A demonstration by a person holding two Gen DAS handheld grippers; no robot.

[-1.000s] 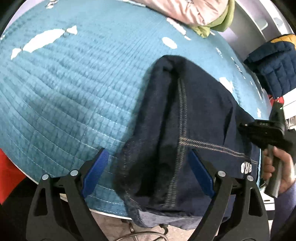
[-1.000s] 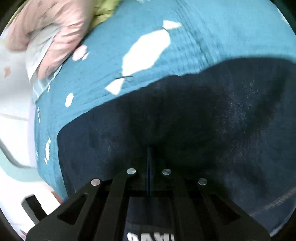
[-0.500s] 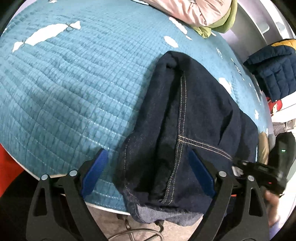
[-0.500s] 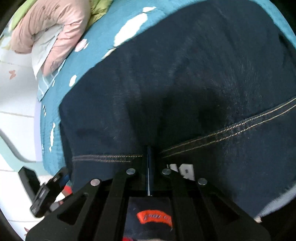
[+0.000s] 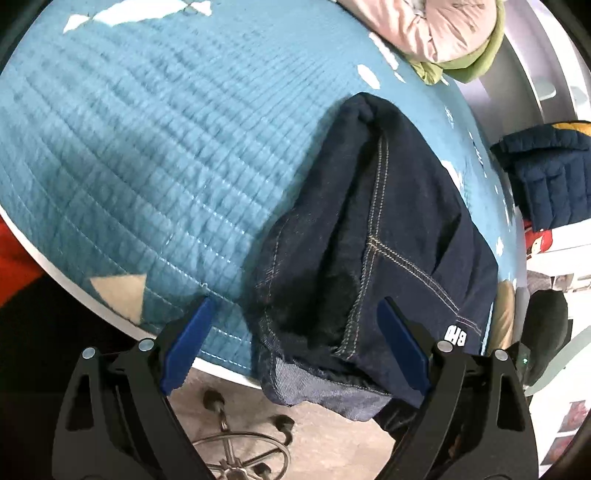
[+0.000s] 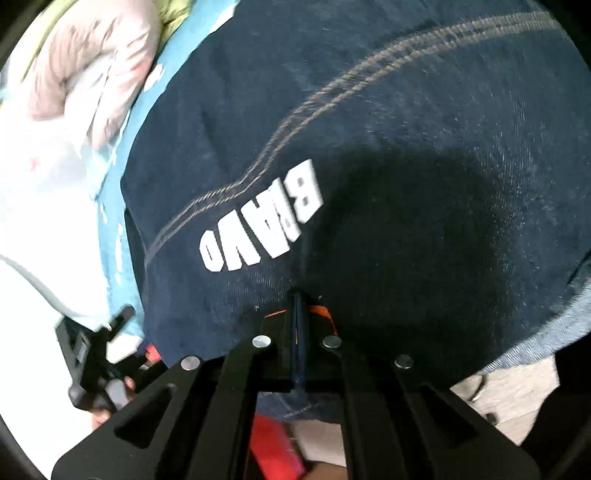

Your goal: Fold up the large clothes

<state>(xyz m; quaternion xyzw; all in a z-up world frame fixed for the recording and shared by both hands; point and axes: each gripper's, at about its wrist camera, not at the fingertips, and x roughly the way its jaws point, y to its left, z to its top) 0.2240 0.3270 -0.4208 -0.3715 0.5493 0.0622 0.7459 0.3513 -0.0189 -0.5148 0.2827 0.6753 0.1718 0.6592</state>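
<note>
Dark blue jeans [image 5: 388, 229], folded into a thick bundle with tan stitching and white "BRAVO" lettering, lie on the teal quilted cover [image 5: 147, 147]; their near end hangs over the table edge. My left gripper [image 5: 295, 347] is open just above that end, one blue pad [image 5: 184, 347] over the quilt and the other over the denim. In the right wrist view the jeans [image 6: 406, 110] fill the frame. My right gripper [image 6: 297, 295] is shut, its tips against the denim below the lettering, beside an orange label. No fabric visibly held.
A pink padded jacket [image 5: 436, 29] and a green garment lie at the far side of the cover. A navy quilted jacket [image 5: 546, 177] sits off to the right. Below the table's white edge [image 5: 44, 266] is floor with a chair's wheeled base [image 5: 240, 454].
The right gripper slid, still shut, across the denim toward the near hanging end and left the left wrist view. The left gripper shifted a little and rolled, staying open.
</note>
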